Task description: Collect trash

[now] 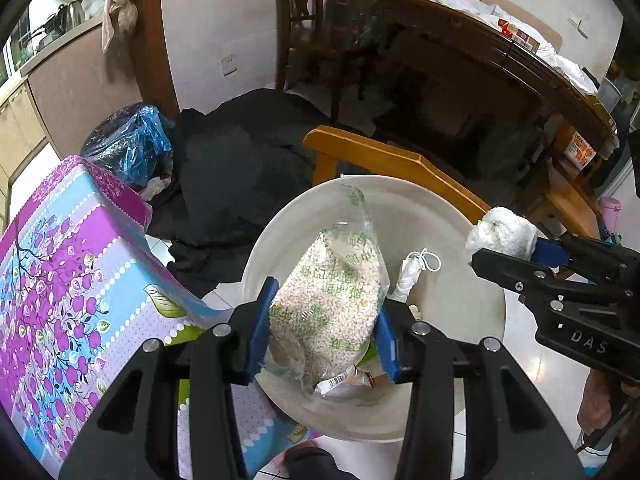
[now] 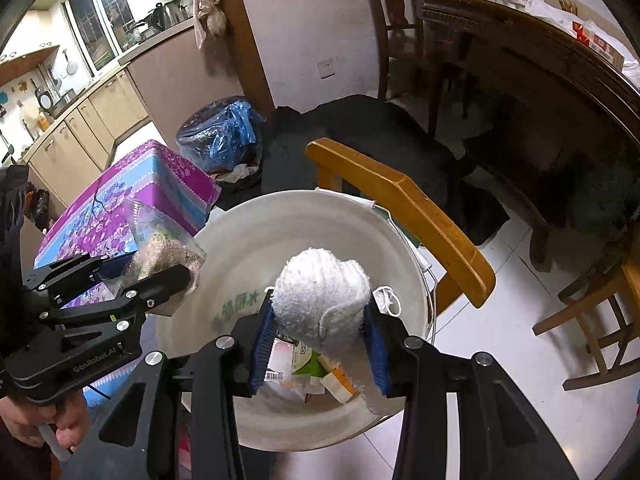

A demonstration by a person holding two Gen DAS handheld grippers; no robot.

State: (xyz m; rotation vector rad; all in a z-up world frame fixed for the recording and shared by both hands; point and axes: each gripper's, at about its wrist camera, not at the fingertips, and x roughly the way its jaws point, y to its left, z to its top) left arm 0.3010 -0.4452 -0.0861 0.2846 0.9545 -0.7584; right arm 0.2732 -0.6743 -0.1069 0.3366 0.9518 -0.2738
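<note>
My left gripper is shut on a clear plastic bag of white granules, held above the open white bucket. The same bag and left gripper show at the left of the right wrist view. My right gripper is shut on a balled white towel, also over the bucket. In the left wrist view that towel sticks out of the right gripper at the right. Inside the bucket lie a knotted white bag, packaging scraps and wrappers.
A purple and blue flowered box stands left of the bucket. A wooden chair back rises just behind it. A blue-lined trash bag and dark cloth lie on the floor beyond. A dark wooden table fills the right.
</note>
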